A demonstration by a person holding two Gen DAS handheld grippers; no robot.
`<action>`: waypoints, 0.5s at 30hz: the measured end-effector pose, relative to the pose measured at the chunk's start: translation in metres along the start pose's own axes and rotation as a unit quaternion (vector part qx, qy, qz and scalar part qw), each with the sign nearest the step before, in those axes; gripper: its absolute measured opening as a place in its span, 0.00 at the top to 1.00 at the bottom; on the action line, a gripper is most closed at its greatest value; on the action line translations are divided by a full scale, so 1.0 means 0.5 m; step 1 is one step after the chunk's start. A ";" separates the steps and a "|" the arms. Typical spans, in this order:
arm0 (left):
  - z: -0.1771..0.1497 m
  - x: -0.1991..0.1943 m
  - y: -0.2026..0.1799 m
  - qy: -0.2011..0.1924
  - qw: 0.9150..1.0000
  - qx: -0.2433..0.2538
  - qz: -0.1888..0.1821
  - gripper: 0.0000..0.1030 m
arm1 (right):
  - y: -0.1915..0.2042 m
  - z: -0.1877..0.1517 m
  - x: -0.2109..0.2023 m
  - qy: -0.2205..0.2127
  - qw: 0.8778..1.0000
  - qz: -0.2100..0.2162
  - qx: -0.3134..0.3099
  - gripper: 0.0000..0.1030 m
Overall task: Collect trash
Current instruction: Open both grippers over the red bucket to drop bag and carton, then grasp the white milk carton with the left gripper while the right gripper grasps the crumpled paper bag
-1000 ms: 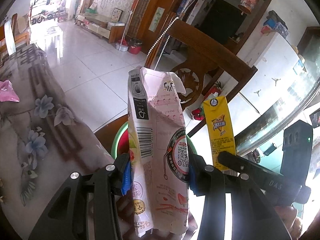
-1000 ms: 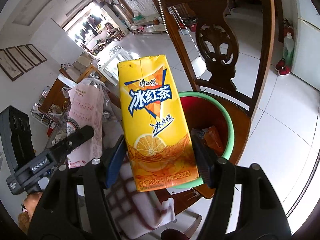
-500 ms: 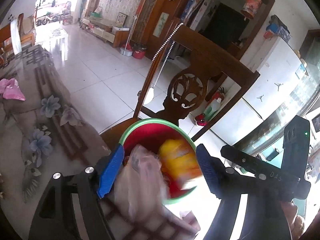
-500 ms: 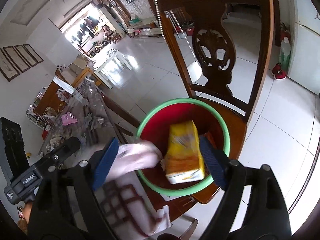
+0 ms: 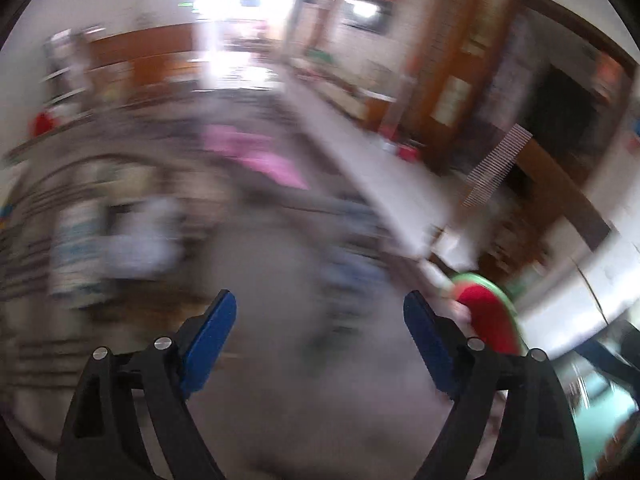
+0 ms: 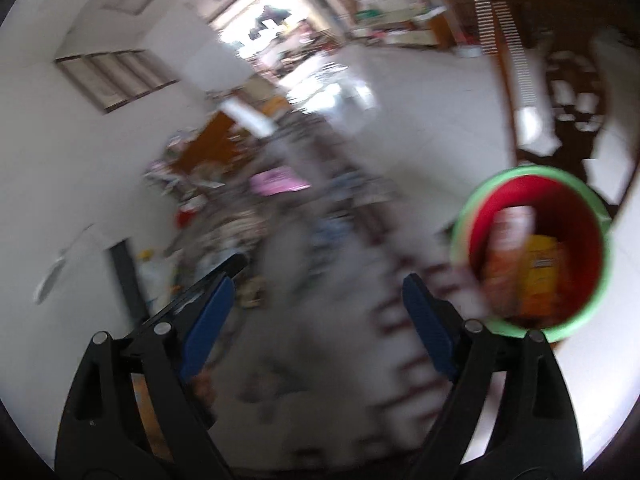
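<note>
Both views are blurred by motion. My left gripper (image 5: 320, 340) is open and empty over the table. My right gripper (image 6: 316, 328) is open and empty. The red bucket with a green rim (image 6: 596, 220) sits at the right in the right wrist view, with the yellow tea carton (image 6: 540, 276) and the white-pink carton (image 6: 510, 228) inside it. The bucket's edge also shows in the left wrist view (image 5: 492, 316), right of my fingers. A pink piece of trash (image 5: 264, 160) lies farther along the table, and it shows in the right wrist view (image 6: 276, 182) too.
The table has a grey patterned cloth (image 5: 280, 360) with blurred clutter at its left (image 5: 80, 248). A dark wooden chair (image 6: 560, 20) stands behind the bucket. White tiled floor (image 5: 384, 168) runs along the table's right side.
Both grippers let go of their cartons, which dropped into the bucket. Both grippers have since swung fast to the left, from the bucket towards the table.
</note>
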State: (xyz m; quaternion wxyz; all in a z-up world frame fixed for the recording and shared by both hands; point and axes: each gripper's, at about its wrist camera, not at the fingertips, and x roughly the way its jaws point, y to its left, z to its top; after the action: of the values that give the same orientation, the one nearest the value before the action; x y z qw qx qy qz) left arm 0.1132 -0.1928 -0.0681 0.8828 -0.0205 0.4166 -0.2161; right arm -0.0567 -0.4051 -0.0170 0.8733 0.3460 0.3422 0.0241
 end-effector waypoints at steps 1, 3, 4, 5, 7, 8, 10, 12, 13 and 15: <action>0.012 -0.005 0.053 -0.006 0.999 -0.022 0.030 0.21 | 0.020 -0.006 0.013 0.001 1.000 0.008 -0.007 0.17; 0.032 -0.009 0.141 -0.008 0.995 -0.064 0.074 0.21 | 0.068 -0.027 0.056 0.010 0.999 0.025 -0.030 0.17; 0.042 -0.008 0.185 -0.005 0.992 -0.086 0.091 0.21 | 0.086 -0.040 0.079 0.019 0.999 0.027 -0.041 0.17; 0.049 -0.006 0.213 -0.002 0.990 -0.099 0.101 0.21 | 0.103 -0.047 0.096 0.034 0.998 0.026 -0.054 0.17; 0.062 0.009 0.278 0.009 0.985 -0.120 0.123 0.22 | 0.130 -0.056 0.111 0.044 0.995 0.037 -0.082 0.17; 0.067 0.021 0.301 0.017 0.984 -0.124 0.130 0.22 | 0.138 -0.059 0.111 0.039 0.994 0.032 -0.092 0.17; 0.082 0.060 0.332 0.038 0.981 -0.130 0.142 0.22 | 0.146 -0.062 0.112 0.032 0.993 0.024 -0.107 0.17; 0.093 0.099 0.350 0.054 0.978 -0.135 0.149 0.22 | 0.147 -0.065 0.118 0.035 0.993 0.018 -0.112 0.17; 0.096 0.112 0.357 0.058 0.977 -0.136 0.151 0.22 | 0.147 -0.065 0.121 0.035 0.993 0.017 -0.114 0.17; 0.103 0.140 0.361 0.070 0.977 -0.134 0.152 0.22 | 0.151 -0.067 0.132 0.038 0.992 0.014 -0.121 0.17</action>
State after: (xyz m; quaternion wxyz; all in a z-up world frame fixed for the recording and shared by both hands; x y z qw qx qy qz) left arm 0.2565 -0.0645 -0.1247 0.8630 -0.0595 0.5011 -0.0223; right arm -0.0120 -0.3094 -0.0261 0.8948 0.2411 0.3647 0.0908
